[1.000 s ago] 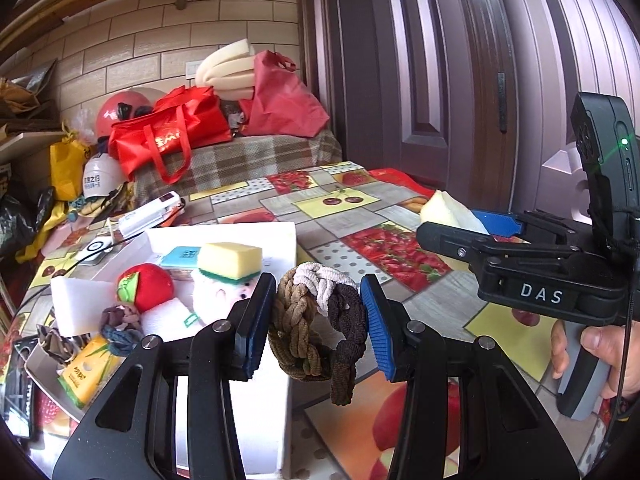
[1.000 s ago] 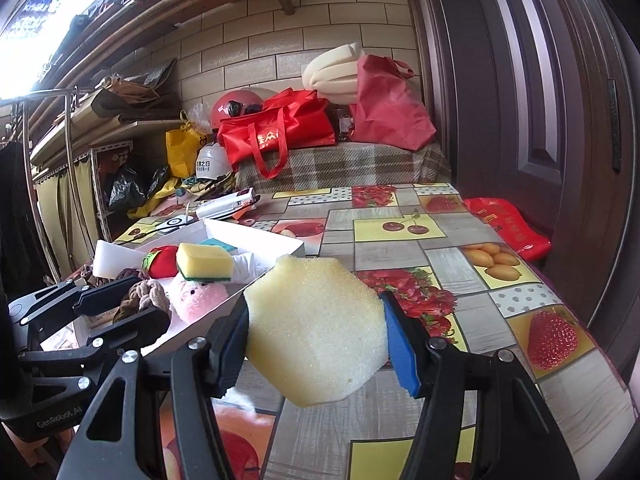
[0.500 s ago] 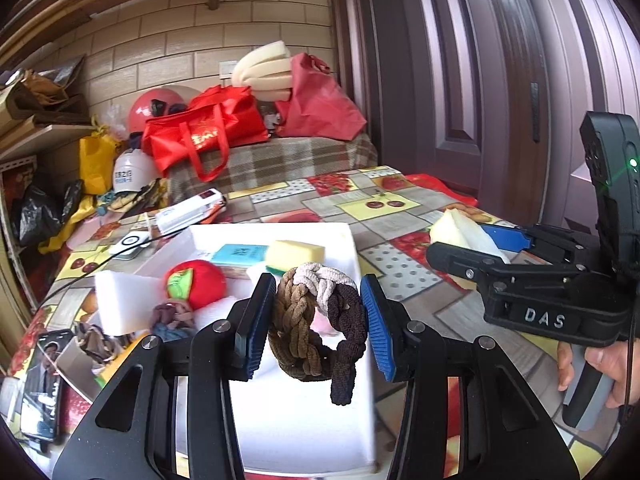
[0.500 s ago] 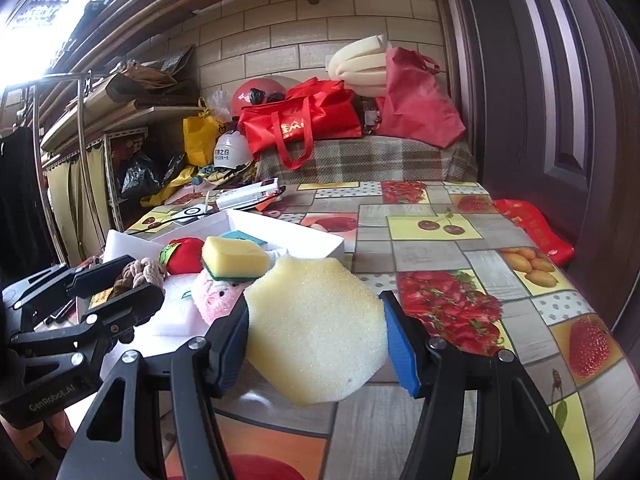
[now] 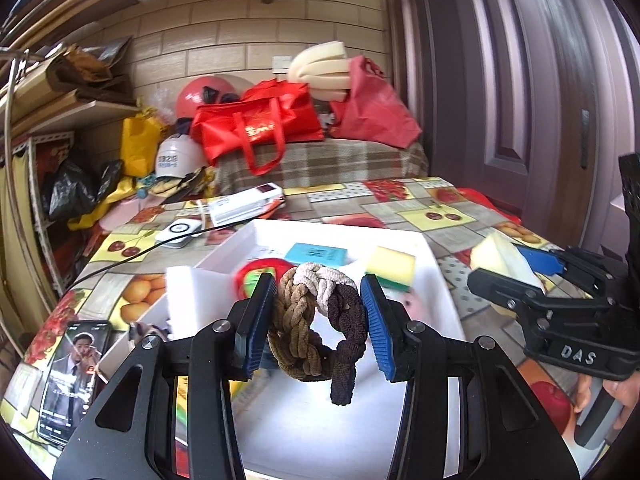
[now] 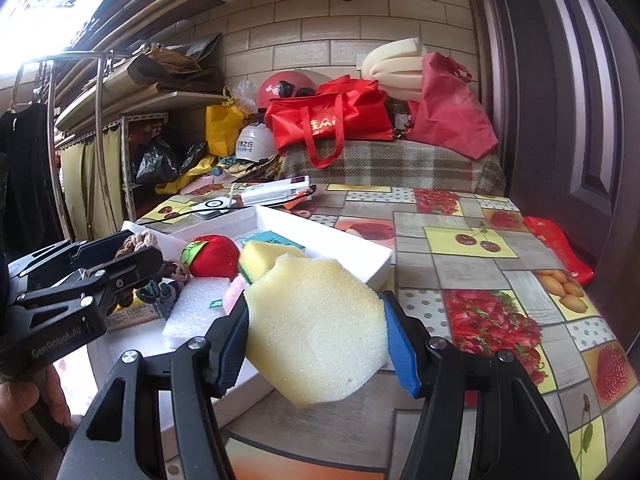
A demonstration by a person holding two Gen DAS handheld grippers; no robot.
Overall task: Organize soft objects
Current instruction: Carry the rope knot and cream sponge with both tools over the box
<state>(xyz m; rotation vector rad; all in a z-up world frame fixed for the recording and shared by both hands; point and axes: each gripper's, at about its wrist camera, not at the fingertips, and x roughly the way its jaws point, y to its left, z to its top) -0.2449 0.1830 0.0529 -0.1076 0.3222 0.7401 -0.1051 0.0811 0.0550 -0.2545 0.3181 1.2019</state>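
My left gripper (image 5: 319, 322) is shut on a braided rope ring (image 5: 316, 320) of tan, cream and dark brown cord, held above the white tray (image 5: 436, 276). My right gripper (image 6: 316, 336) is shut on a pale yellow foam sponge (image 6: 316, 328), at the tray's (image 6: 352, 250) right front corner. Each gripper shows in the other's view, the right (image 5: 516, 266) and the left (image 6: 136, 250). In the tray lie a red plush ball (image 6: 210, 256), a yellow-green sponge (image 5: 390, 268), a white foam block (image 6: 196, 306), a pink plush toy and a teal card (image 5: 316, 254).
A phone (image 5: 72, 376) with a lit screen lies left of the tray. A white device with a black cable (image 5: 180, 234) and a white box (image 5: 248, 202) sit behind it. Red bags (image 6: 328, 116) and a helmet rest on a plaid-covered bench beyond the fruit-patterned tablecloth (image 6: 520, 264).
Both grippers have moved leftward over the table with their loads still held. The tray now lies under the left gripper and closer to the right one. The jaws kept their width.
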